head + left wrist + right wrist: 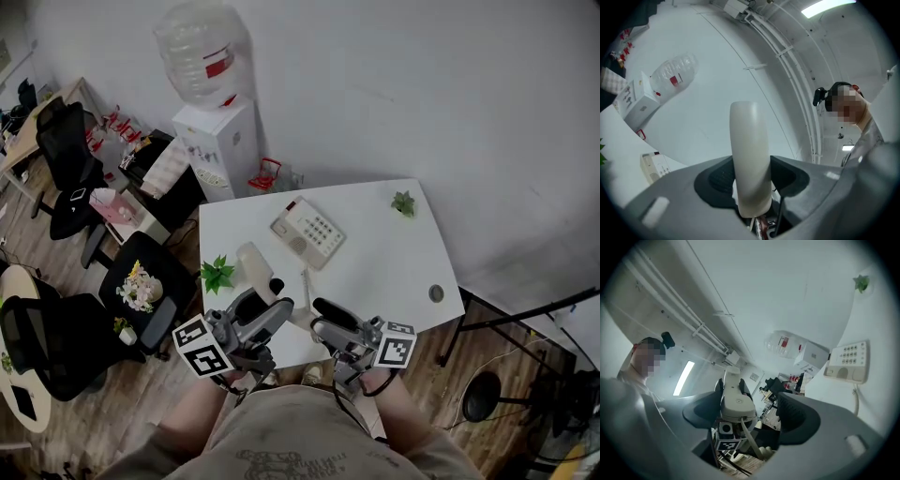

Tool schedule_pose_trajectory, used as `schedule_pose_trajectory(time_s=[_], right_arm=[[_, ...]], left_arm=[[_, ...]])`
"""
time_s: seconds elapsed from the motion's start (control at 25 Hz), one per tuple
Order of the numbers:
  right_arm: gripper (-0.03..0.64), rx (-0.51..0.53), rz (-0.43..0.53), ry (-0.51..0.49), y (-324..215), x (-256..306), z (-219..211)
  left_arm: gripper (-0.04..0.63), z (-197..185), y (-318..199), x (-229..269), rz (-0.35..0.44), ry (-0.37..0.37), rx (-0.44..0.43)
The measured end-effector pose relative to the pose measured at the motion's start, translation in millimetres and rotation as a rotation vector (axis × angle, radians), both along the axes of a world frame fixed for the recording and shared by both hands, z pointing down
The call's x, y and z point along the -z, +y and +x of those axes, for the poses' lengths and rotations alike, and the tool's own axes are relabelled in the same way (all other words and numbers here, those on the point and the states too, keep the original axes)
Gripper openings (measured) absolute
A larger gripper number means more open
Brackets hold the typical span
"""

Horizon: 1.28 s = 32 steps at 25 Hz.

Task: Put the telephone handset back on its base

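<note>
Left gripper (274, 302) sits just over the near edge of the bench (394, 272), clenched on the cream telephone handset (255, 267). Its own view shows both jaws pressed against the sides of the handset (749, 150), which stands up out of the gripper (750, 174) between the two pads.

Right gripper (321, 311) hangs just beside it, to its right, released, with the jaws standing wide apart. In the right gripper view the lower end of the handset (736, 399) shows in the gap between the jaws of this gripper (759, 411). It is close to one pad and clear of the other, and whether it touches the near pad cannot be told. The left gripper's marker cube (725, 437) shows under it, and the cord (749, 439) leaves the handset's end there.

So the handset is off the bench, held above its near left part and well apart from the base. A small green plant (217, 274) stands on the bench just left of it. The cord (305, 281) runs across the white top toward the telephone base (307, 232), which lies flat near the middle of the far half with its keypad up and its cradle bare. A second small plant (403, 202) stands at the far right corner.

Beyond the bench's far left corner a white water dispenser (220, 145) with a large bottle (202, 52) on top stands against the wall.
</note>
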State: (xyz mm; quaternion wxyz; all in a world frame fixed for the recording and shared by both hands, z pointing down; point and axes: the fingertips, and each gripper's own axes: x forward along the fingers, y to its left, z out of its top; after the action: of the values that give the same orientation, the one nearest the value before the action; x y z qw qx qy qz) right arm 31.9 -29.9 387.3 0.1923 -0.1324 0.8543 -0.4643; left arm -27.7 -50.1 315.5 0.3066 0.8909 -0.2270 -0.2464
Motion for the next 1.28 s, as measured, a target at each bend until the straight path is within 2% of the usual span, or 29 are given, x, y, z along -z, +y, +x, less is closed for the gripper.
schedule_pose_trajectory(time_s=[0.24,0.36,0.6,0.92,1.04,1.2,1.28], right_arm=[[0.389,-0.146,-0.013,0.080,-24,-10,30],[0.357,-0.219,-0.008,0.134,-34,-13,48],[0.301,-0.303,0.036,0.282,-48,-16,74],[0.251,-0.315,0.042,0.462,-70,-29,85],[0.227,-0.304,0.032,0.470,-76,-36,86],[0.213,-0.306,0.010,0.470,-86,-45,91],[0.195,-0.309,-0.004,0.475,-91,-51,95]], left_arm=[[0.215,-2,-22,-4,-0.052,0.017,0.051],[0.215,-5,-35,-8,-0.091,0.014,0.108],[0.215,-11,-72,-39,-0.207,-0.100,0.285],[0.213,-8,-130,-114,-0.436,-0.177,0.492],[0.212,-1,-145,-145,-0.514,-0.198,0.538],[0.212,5,-166,-176,-0.569,-0.267,0.603],[0.212,7,-174,-192,-0.619,-0.252,0.637]])
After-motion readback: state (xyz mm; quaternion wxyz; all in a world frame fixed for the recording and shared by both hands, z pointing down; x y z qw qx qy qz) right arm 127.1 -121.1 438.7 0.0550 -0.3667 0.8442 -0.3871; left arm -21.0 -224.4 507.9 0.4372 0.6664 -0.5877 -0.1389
